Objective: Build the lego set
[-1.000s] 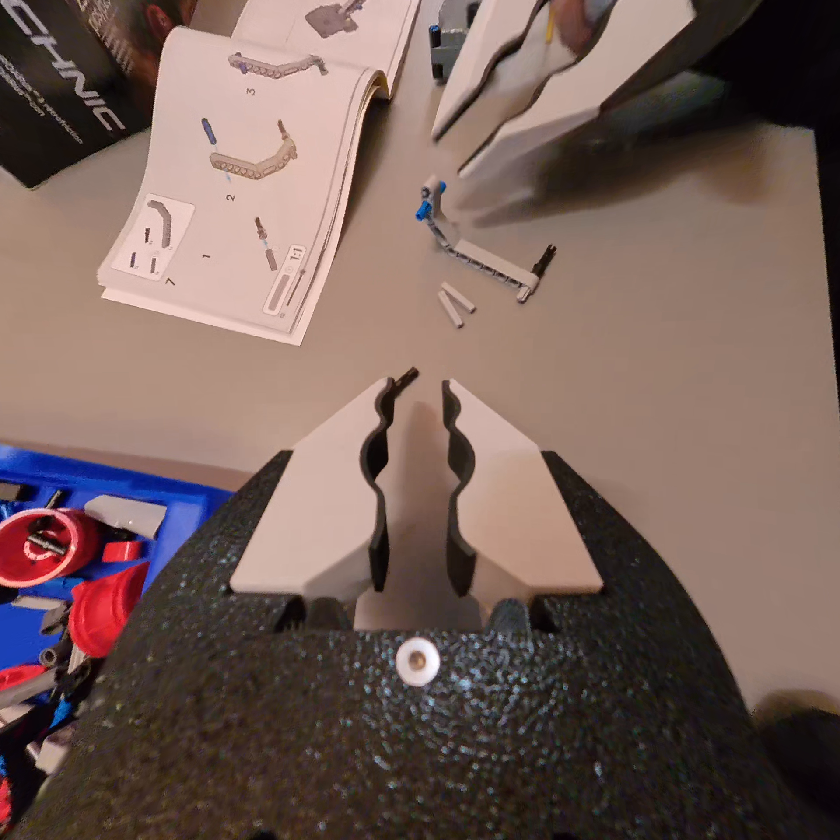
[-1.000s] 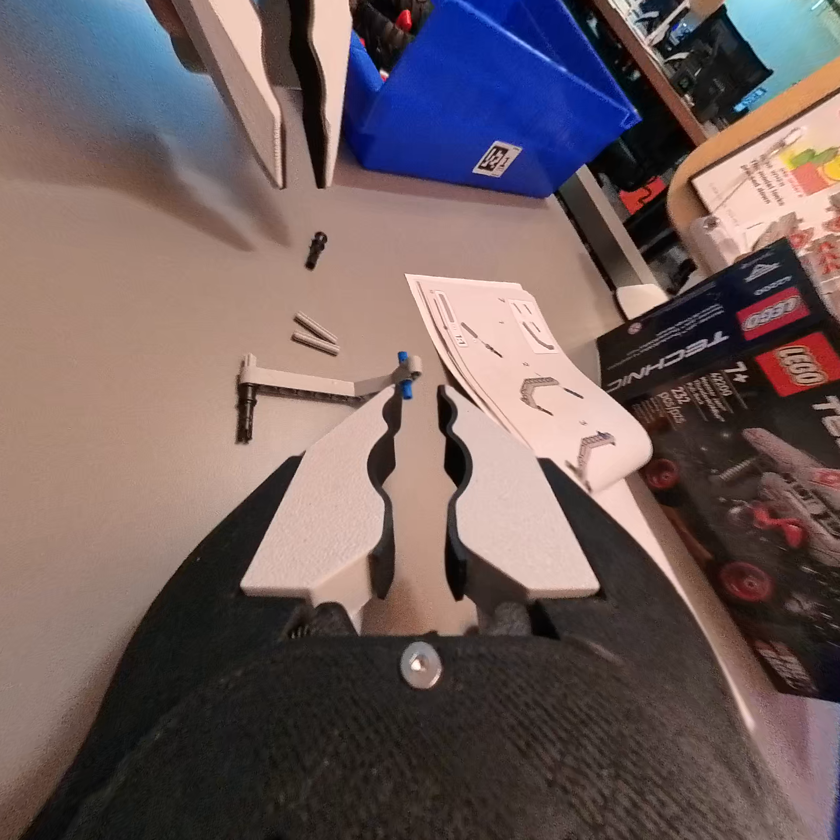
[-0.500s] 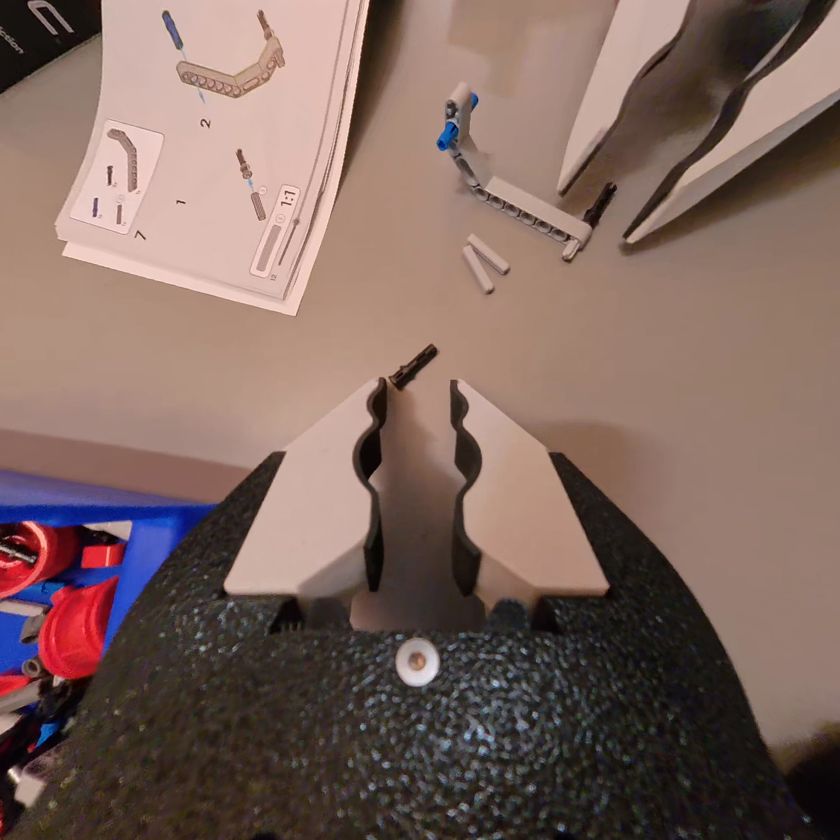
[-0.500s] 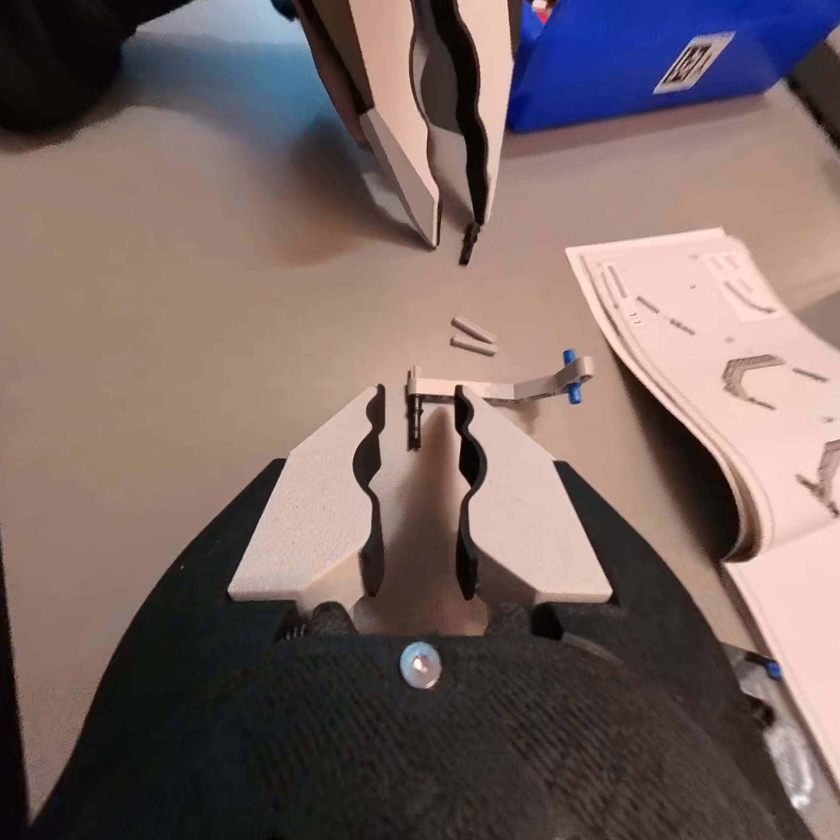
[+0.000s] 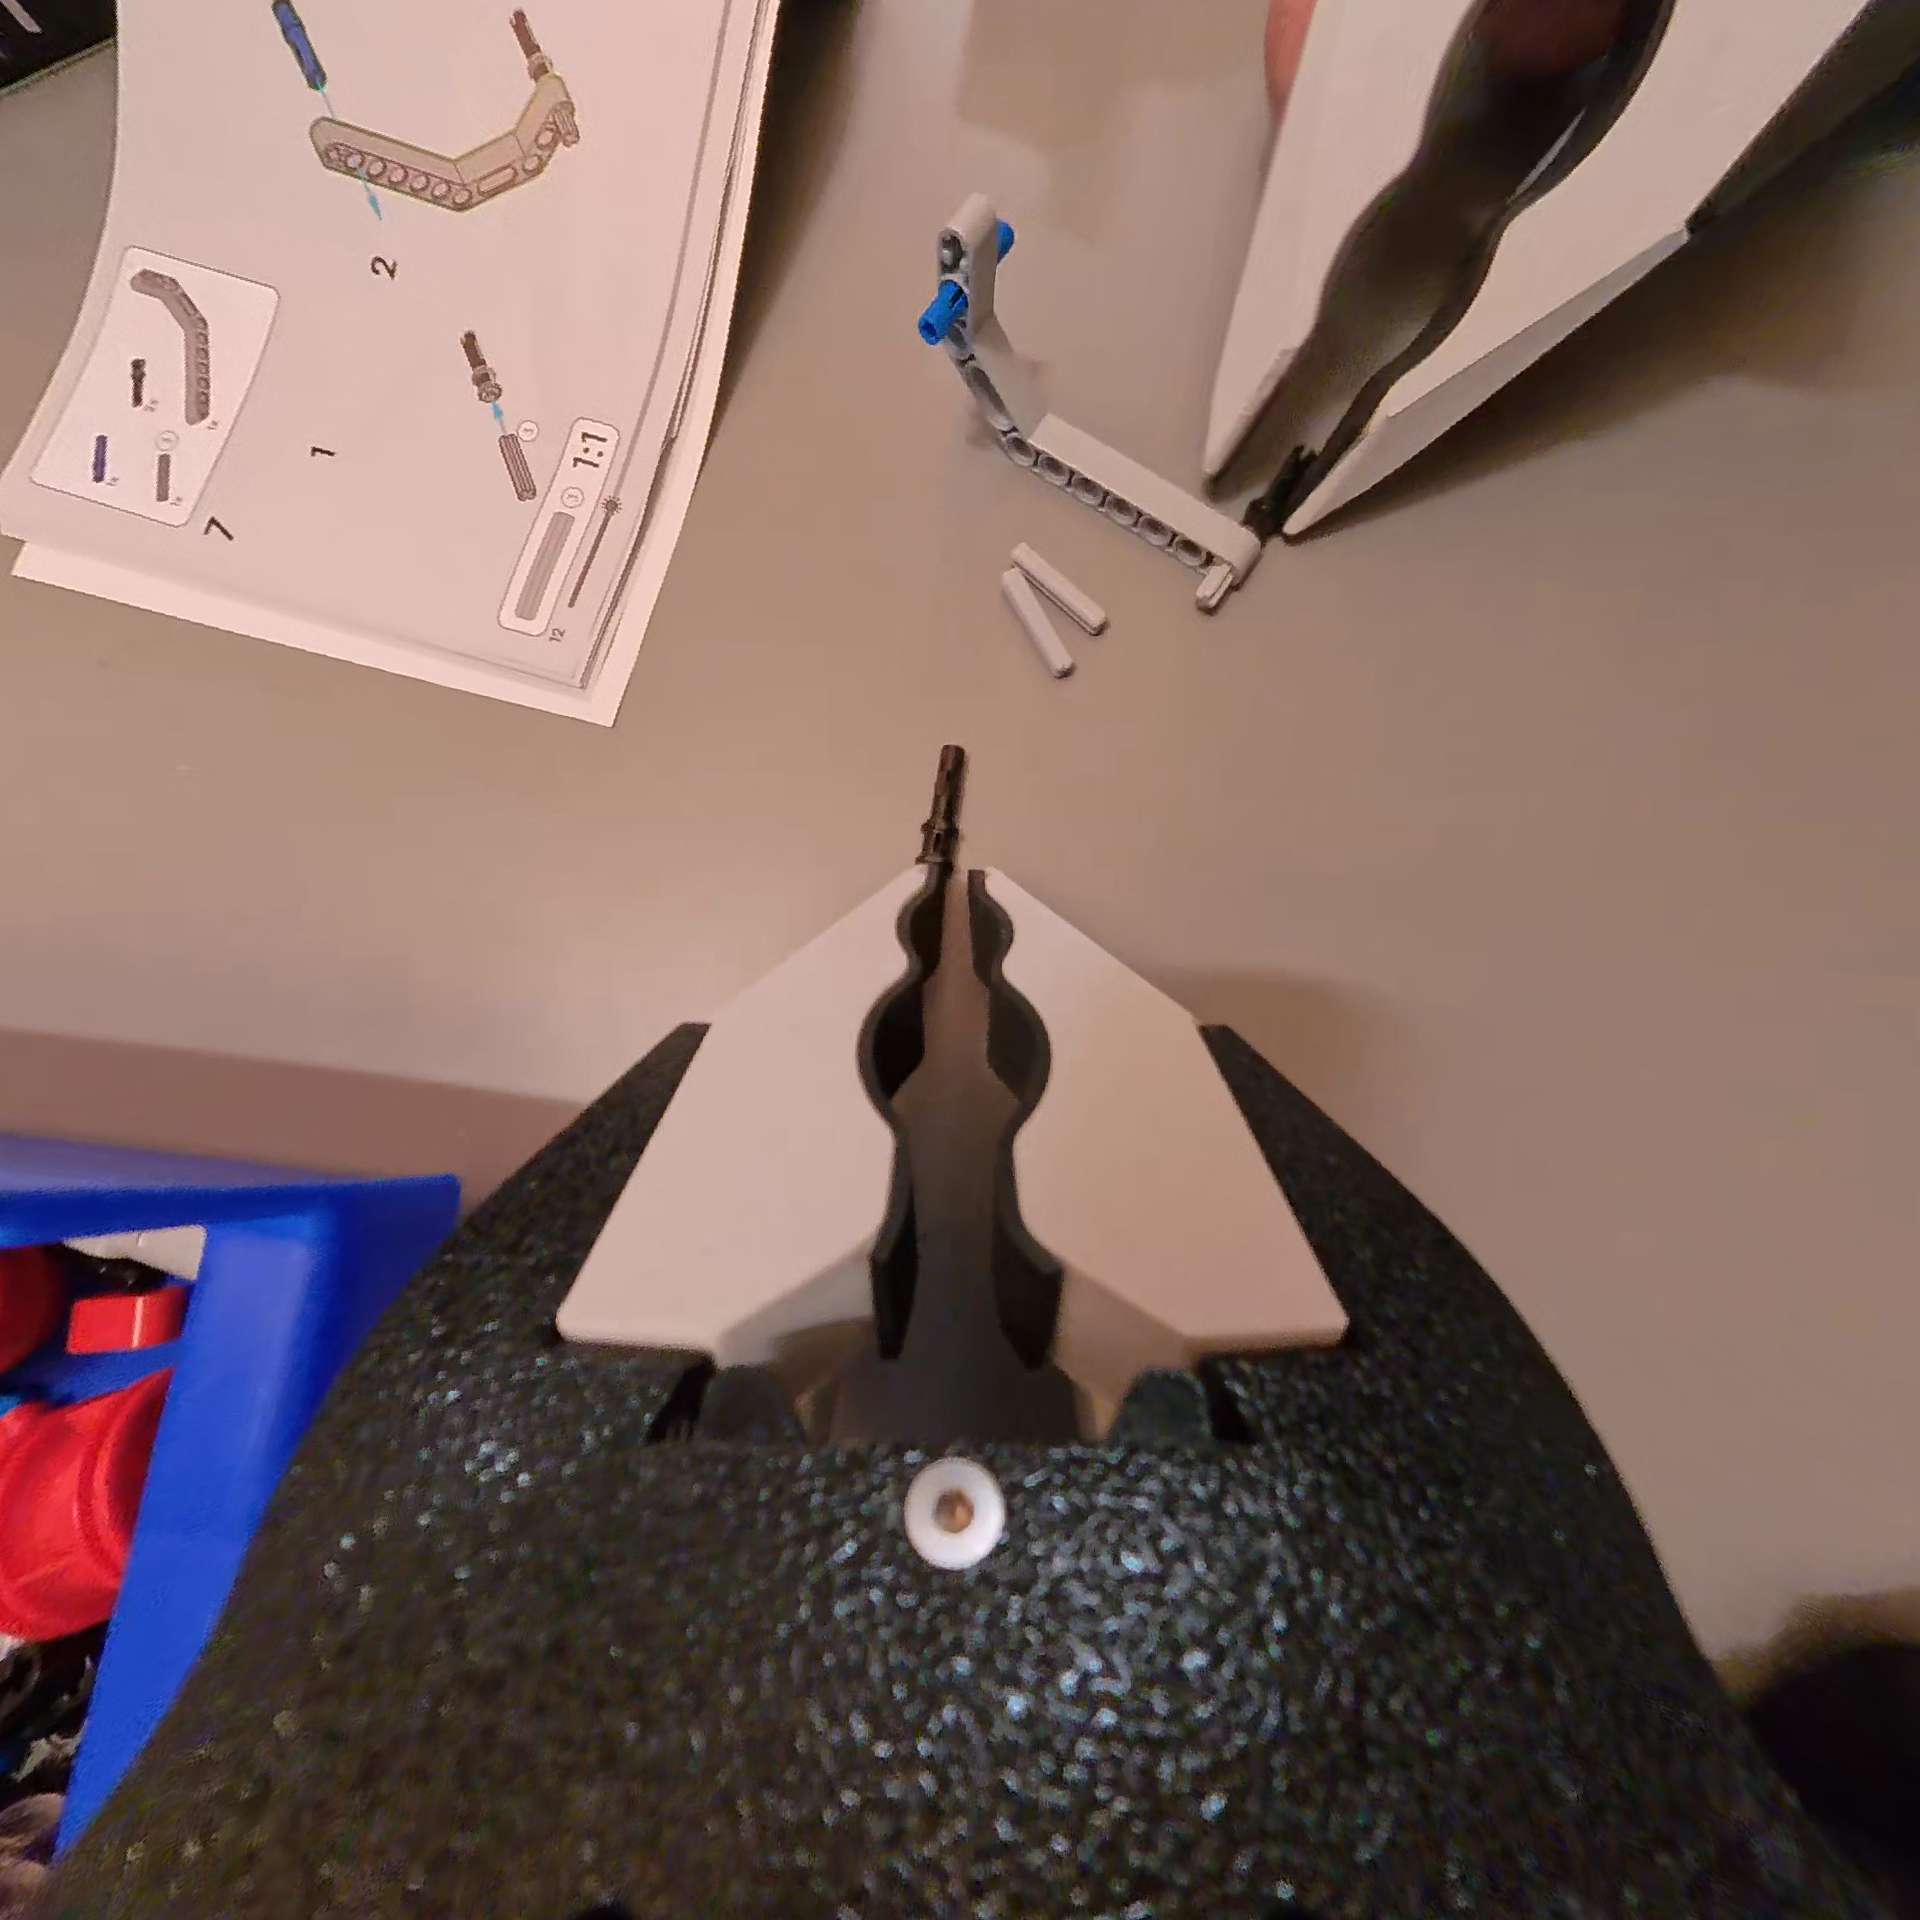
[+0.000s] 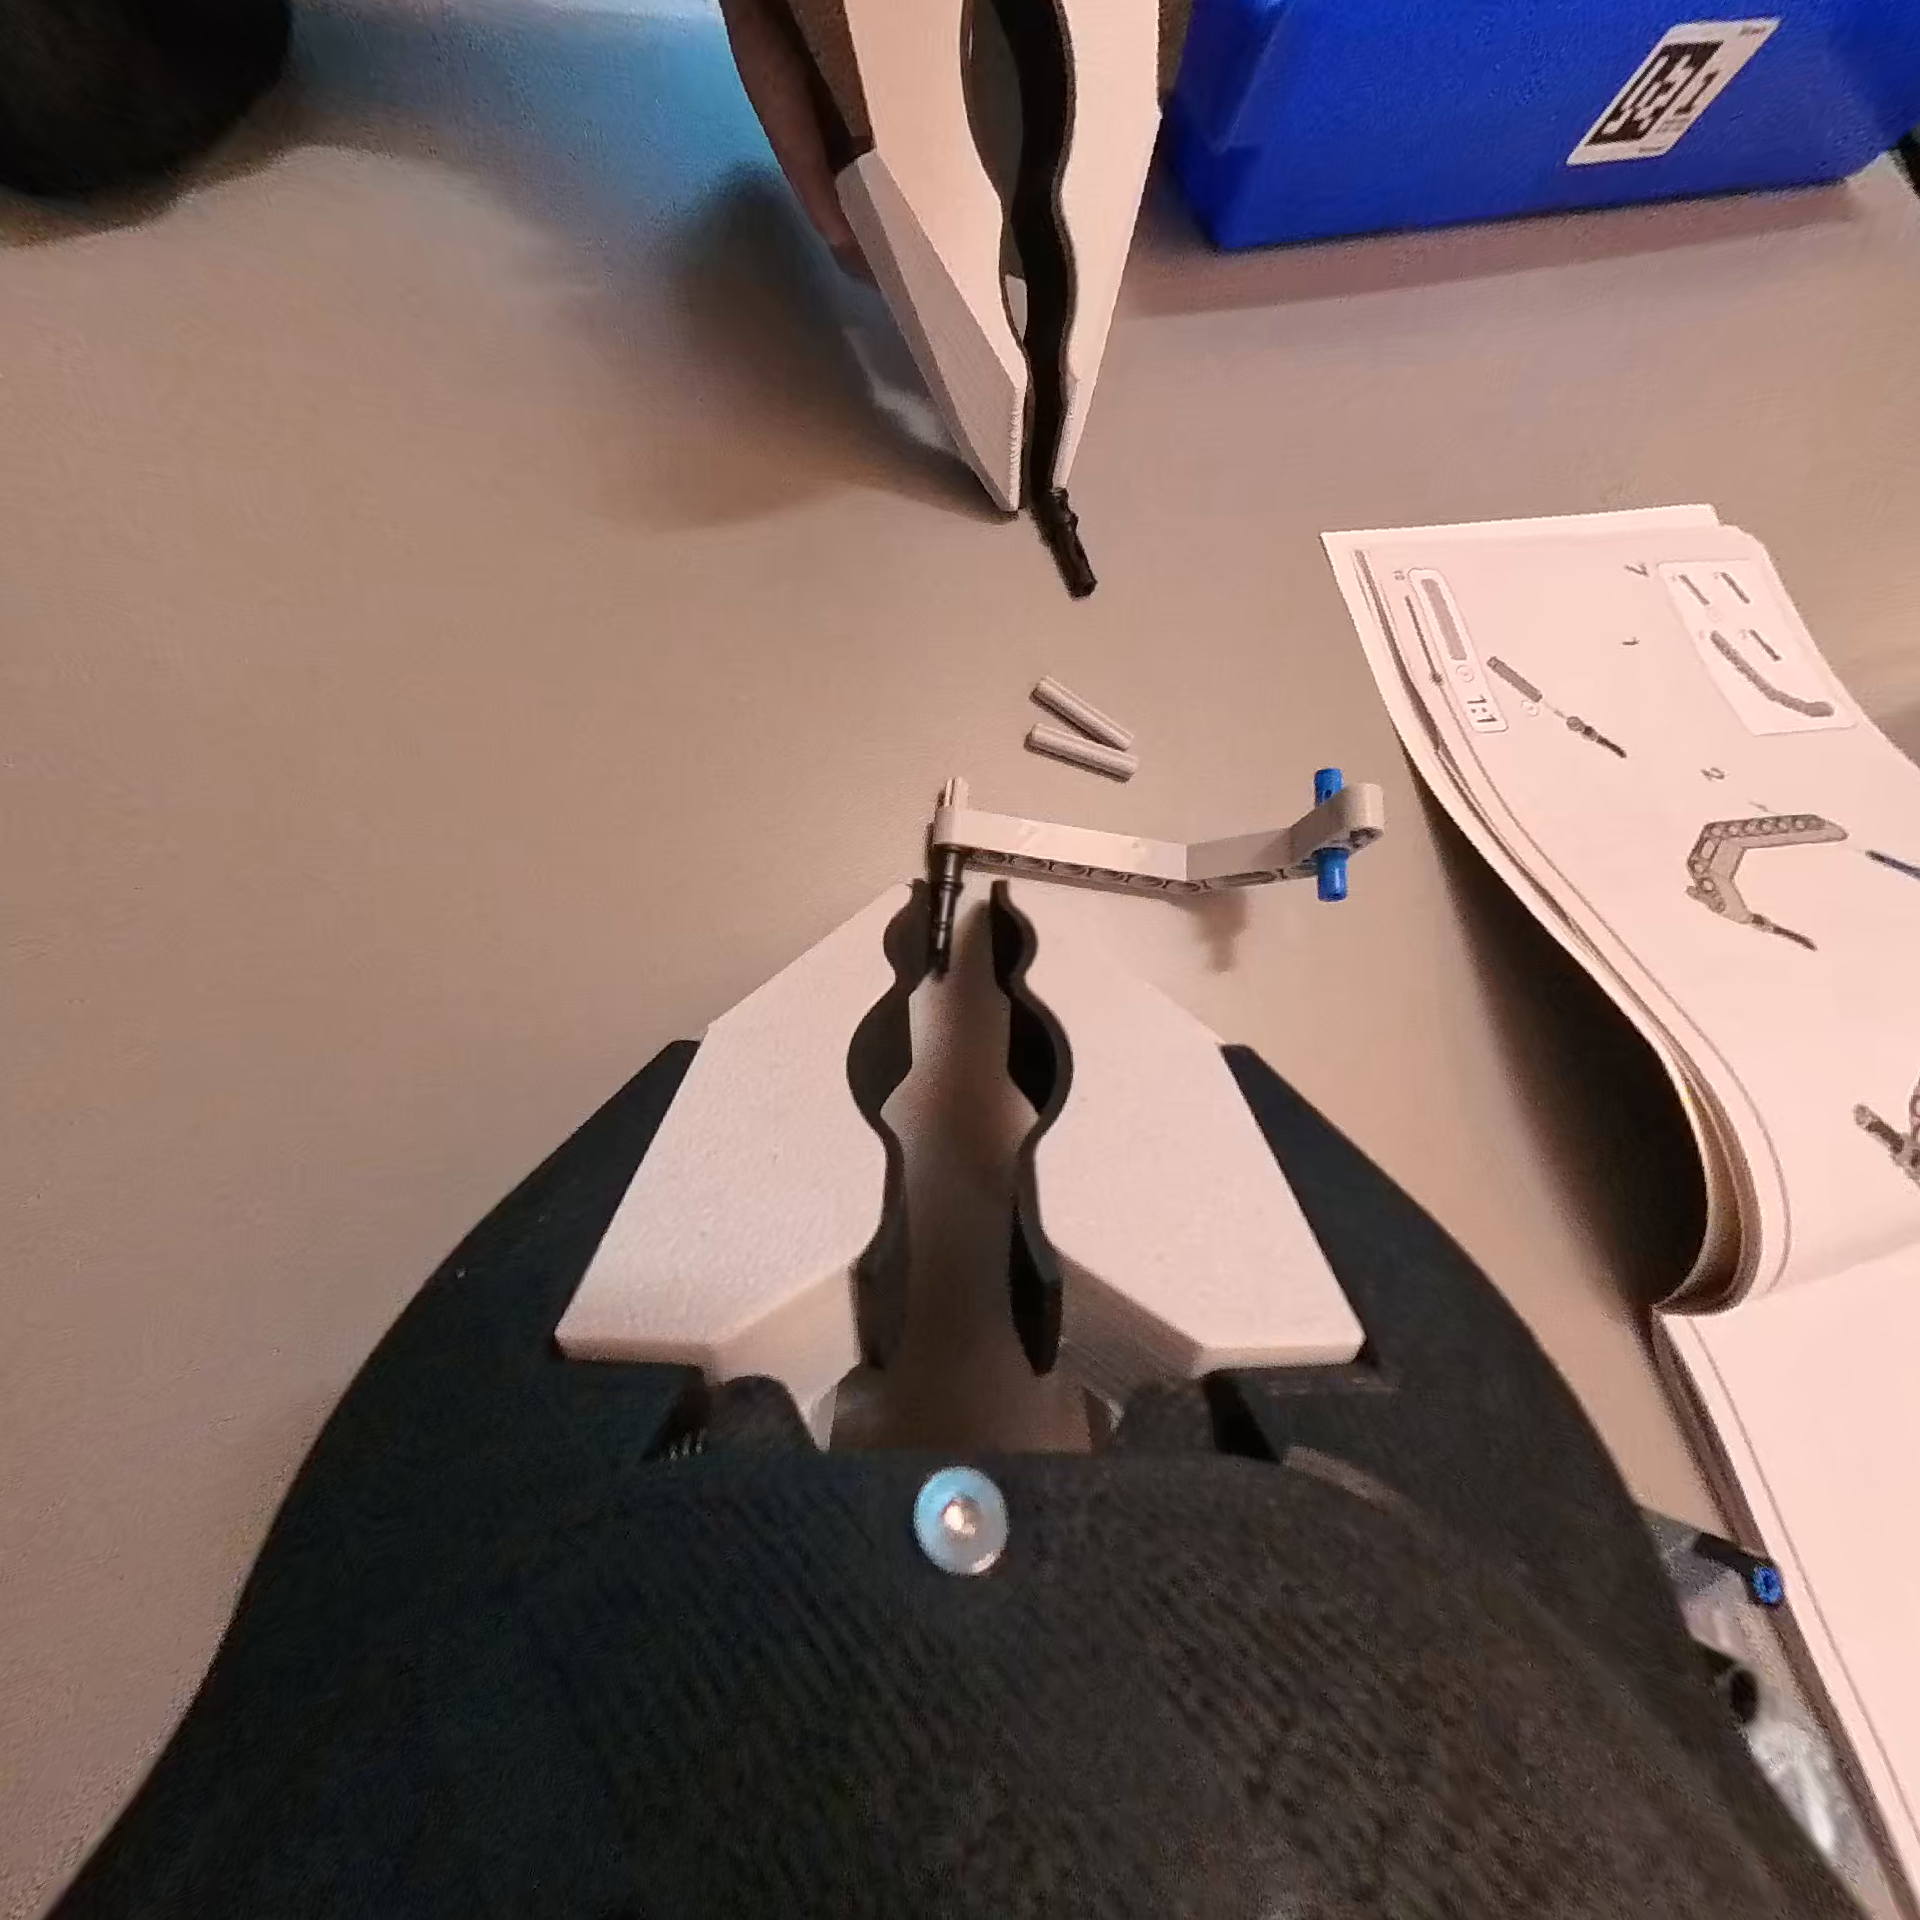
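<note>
My left gripper (image 5: 948,878) is shut on a loose black pin (image 5: 943,805), which sticks out past the tips just over the grey table. The right wrist view shows that pin (image 6: 1065,545) too. A grey bent beam (image 5: 1101,483) lies flat, with a blue pin (image 5: 948,312) at its bent end and a black axle pin (image 6: 943,899) at its straight end. My right gripper (image 6: 958,904) is shut on that black axle pin. The beam (image 6: 1101,844) lies just ahead of it. Two short grey axles (image 5: 1049,608) lie loose between the grippers.
An open instruction booklet (image 5: 364,312) lies left of the beam, and on the right in the right wrist view (image 6: 1662,831). A blue bin (image 5: 208,1351) of parts sits beside my left gripper. A clear plastic bag (image 6: 1714,1621) lies by the booklet. About 10 centimeters separates my left fingertips from my right.
Both grippers have closed. The left one shut on the loose black pin, which now points straight ahead. The right one moved onto the beam's black axle pin and shut on it.
</note>
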{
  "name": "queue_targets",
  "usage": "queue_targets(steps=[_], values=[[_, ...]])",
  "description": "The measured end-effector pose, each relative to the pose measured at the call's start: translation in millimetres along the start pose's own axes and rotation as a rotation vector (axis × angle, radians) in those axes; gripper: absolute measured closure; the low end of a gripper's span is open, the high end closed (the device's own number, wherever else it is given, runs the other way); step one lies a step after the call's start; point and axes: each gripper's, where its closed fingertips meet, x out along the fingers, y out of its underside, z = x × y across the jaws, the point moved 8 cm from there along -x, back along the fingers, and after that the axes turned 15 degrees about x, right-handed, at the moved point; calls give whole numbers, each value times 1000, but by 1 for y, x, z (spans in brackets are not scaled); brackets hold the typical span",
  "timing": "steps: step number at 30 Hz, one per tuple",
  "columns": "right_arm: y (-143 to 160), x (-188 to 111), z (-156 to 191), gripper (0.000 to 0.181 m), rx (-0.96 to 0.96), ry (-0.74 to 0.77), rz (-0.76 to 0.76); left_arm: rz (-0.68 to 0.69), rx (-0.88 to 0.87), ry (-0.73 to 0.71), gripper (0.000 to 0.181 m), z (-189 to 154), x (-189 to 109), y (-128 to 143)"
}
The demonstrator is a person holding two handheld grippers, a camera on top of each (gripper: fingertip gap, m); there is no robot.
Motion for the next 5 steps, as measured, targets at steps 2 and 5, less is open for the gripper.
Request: queue_targets(steps=[2, 5], values=[[-1, 1, -3, 167, -23, -5, -3, -4, -1, 0, 179, 0, 0, 0], [-1, 2, -3, 176, -42, -51, -6, -20, -11, 7, 179, 0, 0, 1]])
